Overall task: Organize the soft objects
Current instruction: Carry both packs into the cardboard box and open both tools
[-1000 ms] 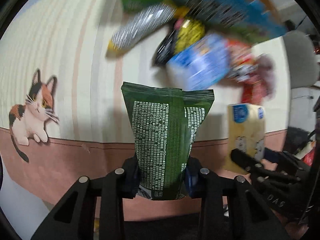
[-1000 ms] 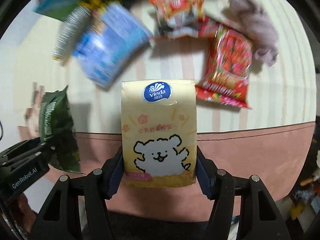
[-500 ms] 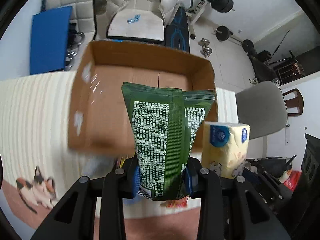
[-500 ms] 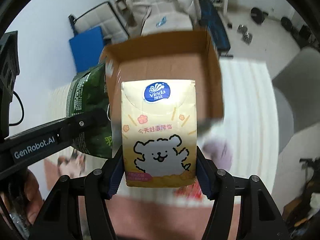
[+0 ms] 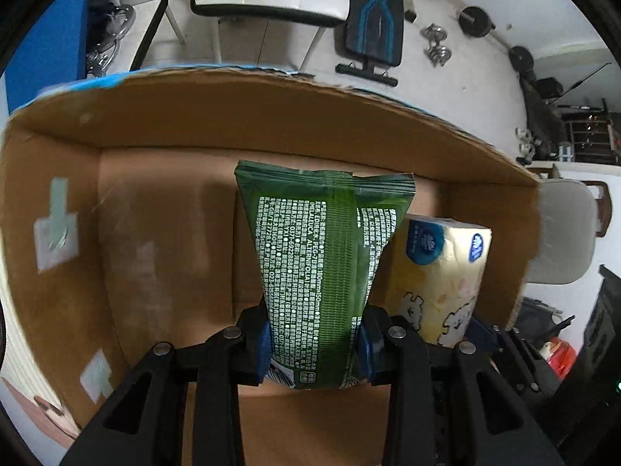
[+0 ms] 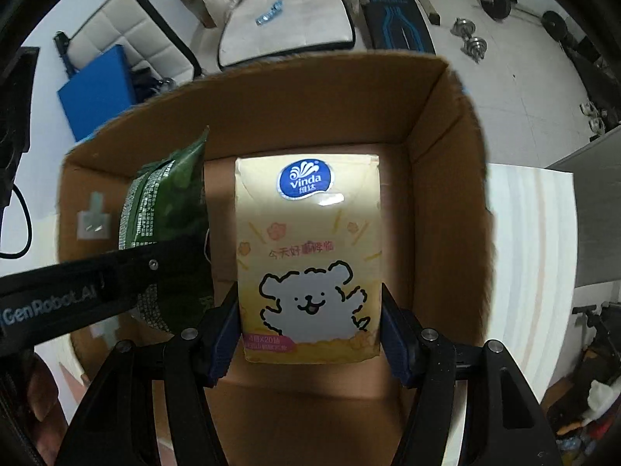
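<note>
At the bottom centre of the left wrist view, the left gripper [image 5: 314, 343] is clamping a green wipes pack [image 5: 318, 268]; in the right wrist view the right gripper [image 6: 310, 334] is squeezing a yellow tissue pack [image 6: 308, 260]. Both packs are hanging upright over the open cardboard box [image 5: 163, 233], side by side. Beyond the box's far wall, a white floor [image 5: 446, 85] is showing, with a padded chair [image 6: 283, 35] and dumbbells [image 5: 436, 44] in the upper frame.
</note>
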Available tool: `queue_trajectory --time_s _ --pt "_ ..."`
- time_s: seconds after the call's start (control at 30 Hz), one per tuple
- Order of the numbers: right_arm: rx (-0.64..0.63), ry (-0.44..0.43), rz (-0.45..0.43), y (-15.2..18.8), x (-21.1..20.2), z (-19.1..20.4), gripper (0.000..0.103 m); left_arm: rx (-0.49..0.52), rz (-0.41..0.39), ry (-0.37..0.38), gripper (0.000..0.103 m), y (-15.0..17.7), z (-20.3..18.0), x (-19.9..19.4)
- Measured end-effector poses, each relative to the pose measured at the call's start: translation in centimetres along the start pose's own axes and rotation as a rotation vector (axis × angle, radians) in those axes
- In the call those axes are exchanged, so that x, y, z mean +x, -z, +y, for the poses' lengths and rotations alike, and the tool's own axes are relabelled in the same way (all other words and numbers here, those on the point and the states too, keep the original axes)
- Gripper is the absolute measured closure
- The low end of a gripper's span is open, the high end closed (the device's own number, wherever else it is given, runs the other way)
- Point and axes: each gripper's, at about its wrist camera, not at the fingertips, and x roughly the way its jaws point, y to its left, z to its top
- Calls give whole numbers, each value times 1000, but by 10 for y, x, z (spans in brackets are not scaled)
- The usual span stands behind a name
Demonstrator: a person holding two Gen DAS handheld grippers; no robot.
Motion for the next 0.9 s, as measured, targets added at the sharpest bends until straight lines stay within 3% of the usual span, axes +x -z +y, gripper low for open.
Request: queue_trajectory --time_s 0.3,0.4,0.47,0.57,0.6,0.77,0.9 --pt "-14 24 30 -21 28 -1 36 -2 56 -56 70 -14 -7 20" --pt "-21 25 29 -22 28 1 33 6 41 -65 52 -10 -7 14" --pt "-22 23 29 -19 21 2 31 27 2 -86 26 -6 -9 6" --pt "-31 26 27 -12 10 4 20 51 -61 -123 7 4 -10 -12" --pt "-37 33 24 -11 8 5 13 61 -74 -133 5 7 -11 -17" --pt "-59 85 -13 6 -15 10 0 84 -167 -189 2 39 -1 -51" --pt "-69 119 -56 19 -31 14 0 80 -213 -213 2 57 12 -67"
